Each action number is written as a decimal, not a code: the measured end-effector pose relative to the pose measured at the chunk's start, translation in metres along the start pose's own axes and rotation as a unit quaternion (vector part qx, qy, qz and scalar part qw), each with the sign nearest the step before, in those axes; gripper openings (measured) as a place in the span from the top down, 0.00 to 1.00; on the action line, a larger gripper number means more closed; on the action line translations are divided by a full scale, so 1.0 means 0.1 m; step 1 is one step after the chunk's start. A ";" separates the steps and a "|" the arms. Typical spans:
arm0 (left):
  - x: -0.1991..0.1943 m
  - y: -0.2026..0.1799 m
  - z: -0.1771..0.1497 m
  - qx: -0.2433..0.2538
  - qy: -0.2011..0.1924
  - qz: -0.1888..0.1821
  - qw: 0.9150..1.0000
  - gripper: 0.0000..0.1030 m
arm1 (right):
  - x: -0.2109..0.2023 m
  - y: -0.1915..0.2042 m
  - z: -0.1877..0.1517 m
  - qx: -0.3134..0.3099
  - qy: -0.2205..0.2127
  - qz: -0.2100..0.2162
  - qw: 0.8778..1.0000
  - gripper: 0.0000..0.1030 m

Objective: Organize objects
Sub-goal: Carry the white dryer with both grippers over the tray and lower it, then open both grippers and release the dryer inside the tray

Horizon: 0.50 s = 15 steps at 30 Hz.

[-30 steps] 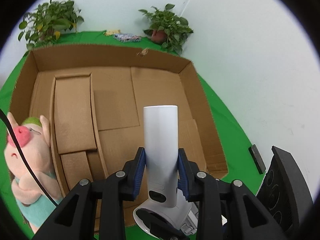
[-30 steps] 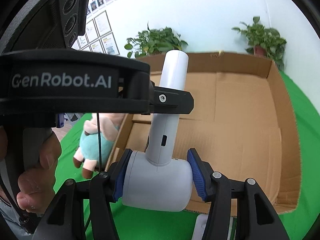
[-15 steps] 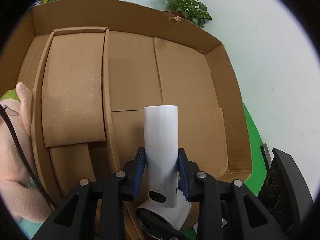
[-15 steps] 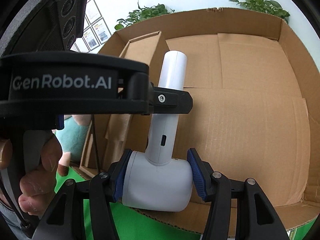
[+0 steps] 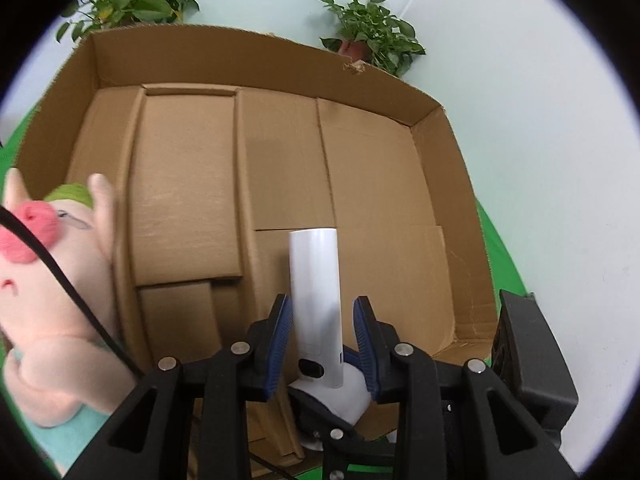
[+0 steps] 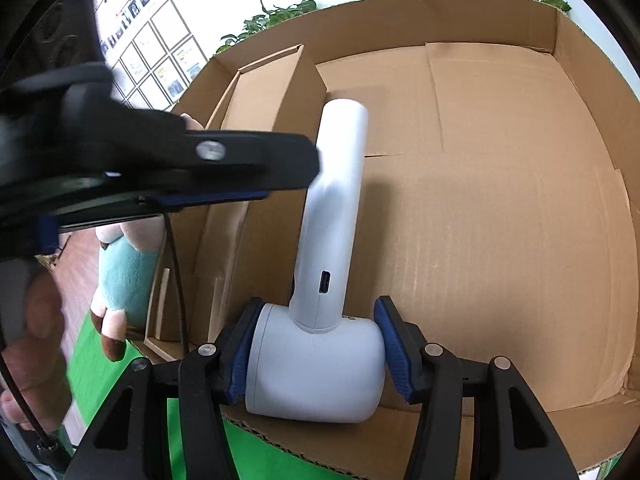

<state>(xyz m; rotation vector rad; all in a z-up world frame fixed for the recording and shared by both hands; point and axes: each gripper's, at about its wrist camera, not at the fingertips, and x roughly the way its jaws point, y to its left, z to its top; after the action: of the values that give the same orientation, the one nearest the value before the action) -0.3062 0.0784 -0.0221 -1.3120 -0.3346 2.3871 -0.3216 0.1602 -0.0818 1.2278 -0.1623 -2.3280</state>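
left tool (image 5: 323,344) parted, right tool (image 6: 316,354) clamped

White handheld dryer-shaped device (image 6: 320,344): over the near edge of the open brown cardboard box (image 5: 452,240), handle reaching in above the floor
Pink plush pig toy (image 5: 48,288): outside the box, against its left wall
Two potted green plants (image 5: 372,36): behind the far wall

Blk grippers (image 5: 322,344) (blue pads (image 6: 390,346), silver screws).
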 end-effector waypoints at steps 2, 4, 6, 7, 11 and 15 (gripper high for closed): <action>-0.07 0.03 -0.02 -0.005 -0.004 -0.004 1.000 0.70 | 0.03 0.04 0.02 -0.008 0.001 -0.004 1.000 0.48; -0.16 0.06 -0.05 -0.009 -0.011 -0.007 1.000 0.70 | 0.06 0.06 0.04 -0.009 0.000 -0.006 1.000 0.48; -0.28 0.05 -0.08 -0.004 -0.021 0.002 1.000 0.70 | 0.08 0.04 0.06 -0.002 -0.001 0.000 1.000 0.45; -0.34 0.04 -0.09 0.001 -0.026 0.009 1.000 0.70 | 0.09 0.03 0.07 0.005 0.000 0.004 1.000 0.43; -0.64 -0.12 -0.17 0.035 -0.056 0.044 0.997 0.70 | -0.07 0.07 0.11 0.000 -0.026 0.015 1.000 0.35; -1.02 -0.29 -0.30 0.059 -0.092 0.073 0.991 0.70 | -0.33 0.13 0.10 -0.016 -0.058 0.035 0.998 0.31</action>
<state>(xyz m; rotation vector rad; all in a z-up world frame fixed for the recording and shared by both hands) -0.2252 0.0592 0.0495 -1.1008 -0.1492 2.6147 -0.3090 0.1633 -0.0469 1.0542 -0.2027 -2.3336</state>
